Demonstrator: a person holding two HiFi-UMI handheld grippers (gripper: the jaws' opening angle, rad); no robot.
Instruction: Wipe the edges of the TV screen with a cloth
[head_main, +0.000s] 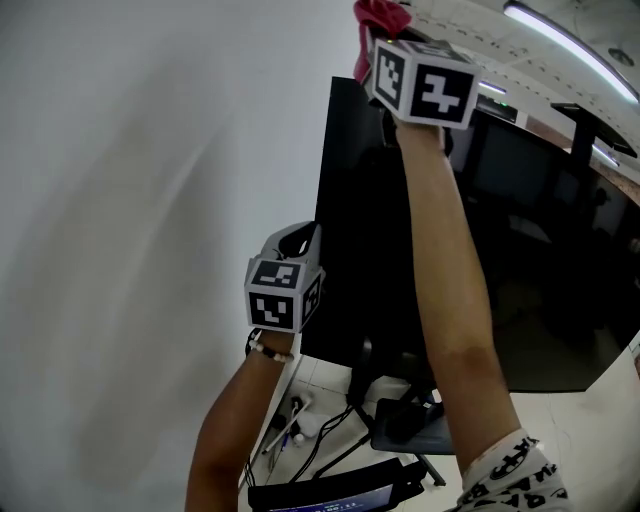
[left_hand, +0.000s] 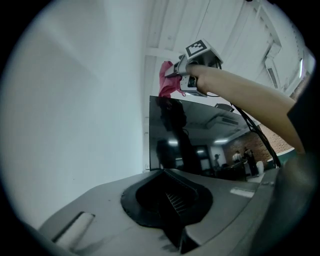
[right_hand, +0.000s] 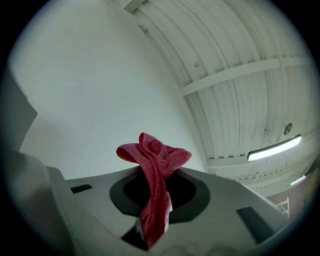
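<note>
Wall (head_main: 130, 200), plain and white, fills the head view from 7 to 11 o'clock. One TV screen (head_main: 540, 270), black and glossy, stands against it from the centre out toward 3 o'clock, its upper left corner near 12.

Two bare arms reach up from 6 o'clock, each carrying one gripper. The right gripper (head_main: 380, 45) is raised to that upper left corner. Its fingers are clamped on the one red cloth (right_hand: 155, 160), which bunches out past the tips and hangs at the corner, seemingly brushing the top edge, though contact cannot be confirmed. The left gripper (left_hand: 172, 210) sits lower, toward 7 o'clock of the right one, just beside the screen's left edge. Its fingers are drawn together with nothing between them.

The step in hand looks like starting the edge wipe at the corner. To do it well:
- Let the loose wad lead, so only fabric meets the frame and the hard fingers stay off the glass.
- Press lightly and run one unbroken pass, either toward 3 o'clock along the top or toward 6 down the left side.
- Keep the grip firm, since the cloth is held by a narrow fold and could slip.

A few cables (head_main: 310, 440) trail on the floor near 6 o'clock.
</note>
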